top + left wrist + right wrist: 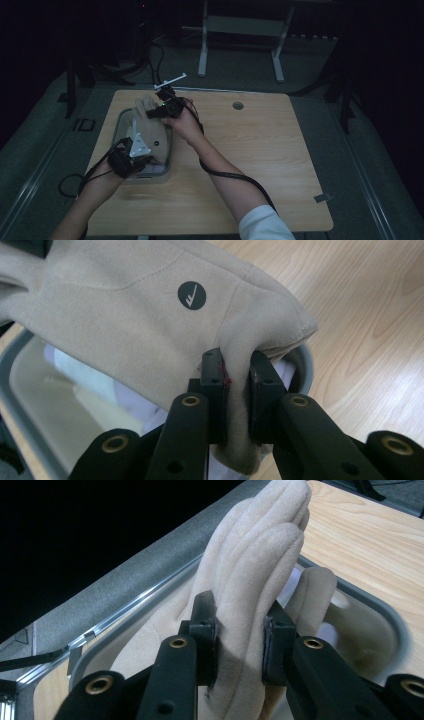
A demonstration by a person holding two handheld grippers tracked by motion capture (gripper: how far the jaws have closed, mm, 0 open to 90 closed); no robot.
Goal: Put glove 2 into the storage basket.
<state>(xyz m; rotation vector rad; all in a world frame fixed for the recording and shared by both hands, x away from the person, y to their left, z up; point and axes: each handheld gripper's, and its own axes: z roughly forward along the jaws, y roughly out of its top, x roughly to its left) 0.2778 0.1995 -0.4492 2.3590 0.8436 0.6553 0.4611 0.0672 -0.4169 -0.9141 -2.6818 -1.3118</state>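
Observation:
A beige fleece glove (pixel 148 131) is stretched above a grey plastic bin (pixel 120 125) at the table's left. Its cuff end (pixel 150 320), marked with a round dark logo (pixel 191 295), is pinched by my left gripper (pixel 237 390), which is shut on it over the bin's near corner. The glove's fingers (pixel 260 545) are clamped by my right gripper (pixel 239 645), shut on them at the bin's far side. From above, the left gripper (pixel 131 159) sits at the bin's near end and the right gripper (pixel 162 106) at its far end. White cloth (pixel 130 395) lies inside the bin under the glove.
The bin's grey rim (pixel 360 597) rests on a light wooden table (pixel 250 145) with a round cable hole (pixel 238 105). A table frame's white legs (pixel 202 55) stand on the dark floor beyond. Cables trail from both grippers across the table.

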